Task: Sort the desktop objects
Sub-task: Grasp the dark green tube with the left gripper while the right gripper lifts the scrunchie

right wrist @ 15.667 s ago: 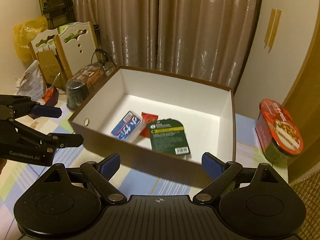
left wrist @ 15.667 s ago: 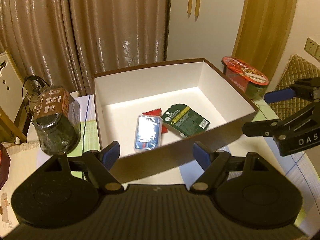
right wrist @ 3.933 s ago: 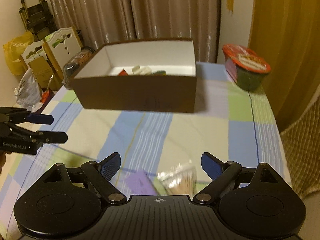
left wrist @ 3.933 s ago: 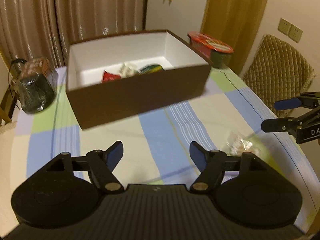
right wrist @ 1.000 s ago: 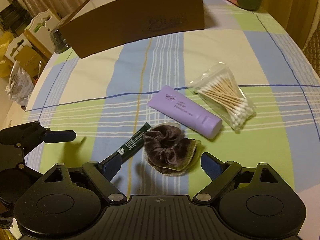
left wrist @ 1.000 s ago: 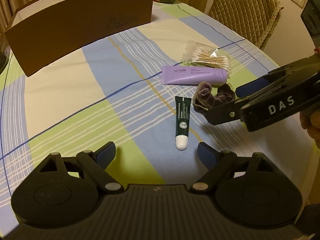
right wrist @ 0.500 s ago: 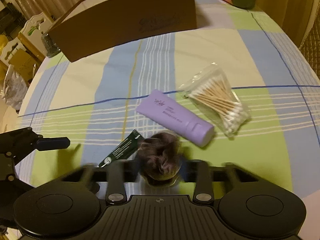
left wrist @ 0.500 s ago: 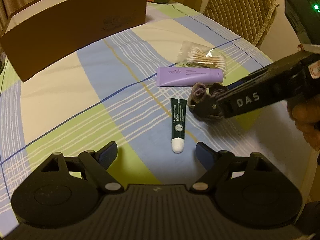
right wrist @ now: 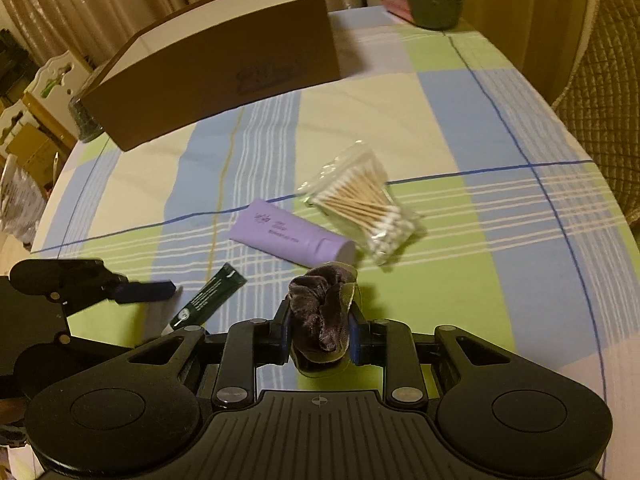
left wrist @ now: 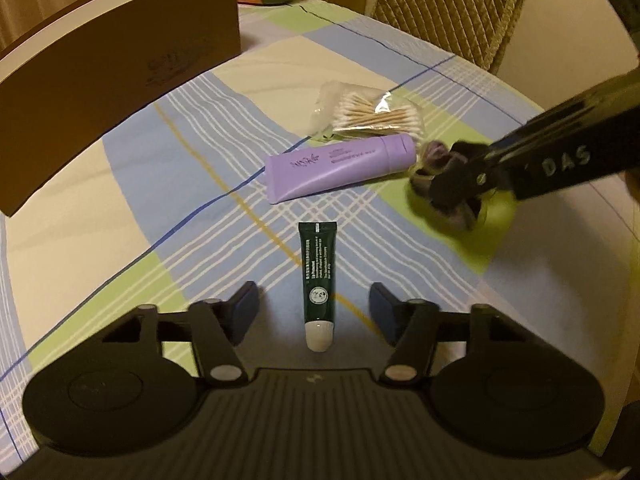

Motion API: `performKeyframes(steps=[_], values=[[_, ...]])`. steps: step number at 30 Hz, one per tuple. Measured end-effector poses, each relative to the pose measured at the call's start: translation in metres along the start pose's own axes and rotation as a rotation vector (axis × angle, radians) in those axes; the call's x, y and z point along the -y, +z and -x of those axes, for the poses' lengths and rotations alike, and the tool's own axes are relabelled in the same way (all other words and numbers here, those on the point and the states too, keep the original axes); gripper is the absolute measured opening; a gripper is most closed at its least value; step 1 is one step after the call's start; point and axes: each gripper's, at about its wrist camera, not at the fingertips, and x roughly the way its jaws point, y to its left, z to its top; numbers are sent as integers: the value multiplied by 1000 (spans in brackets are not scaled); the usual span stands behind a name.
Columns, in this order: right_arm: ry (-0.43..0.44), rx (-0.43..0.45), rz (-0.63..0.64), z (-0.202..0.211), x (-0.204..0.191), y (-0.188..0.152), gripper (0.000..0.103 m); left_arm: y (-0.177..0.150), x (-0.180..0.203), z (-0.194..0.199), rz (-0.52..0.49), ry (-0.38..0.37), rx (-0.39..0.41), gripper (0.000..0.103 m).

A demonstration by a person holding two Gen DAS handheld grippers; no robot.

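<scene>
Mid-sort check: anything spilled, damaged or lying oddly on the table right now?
Nothing stands out. The purple tube, the bag of cotton swabs and the green tube lie flat and closed on the tablecloth. The right gripper is shut on the scrunchie; the left gripper is open around the green tube.

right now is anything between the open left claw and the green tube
Nothing visible. The green tube lies flat on the tablecloth between the open left claw's fingers, cap end nearest. The right claw holds the scrunchie off to the side.
</scene>
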Motion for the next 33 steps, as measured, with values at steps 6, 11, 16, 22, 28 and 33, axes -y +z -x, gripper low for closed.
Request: performKeyframes(steps=[6,11,16,22,28,33], values=[[9,7,3,1,-2,2,26,-1,0,1,-15,16,-33,12],[25,9,29,-1,-10,6,26,-3,-9,14,34,30,-14,12],[44,16,64,-1,-21,12,26,-6,-19,24,65,58,-1,12],[62,34,103,3,-34,22,26,-5,-34,39,93,94,19,12],[76,57,147,8,-46,35,26,0,-48,51,121,125,44,12],[85,81,178,12,-53,51,26,11,-56,59,98,146,67,12]])
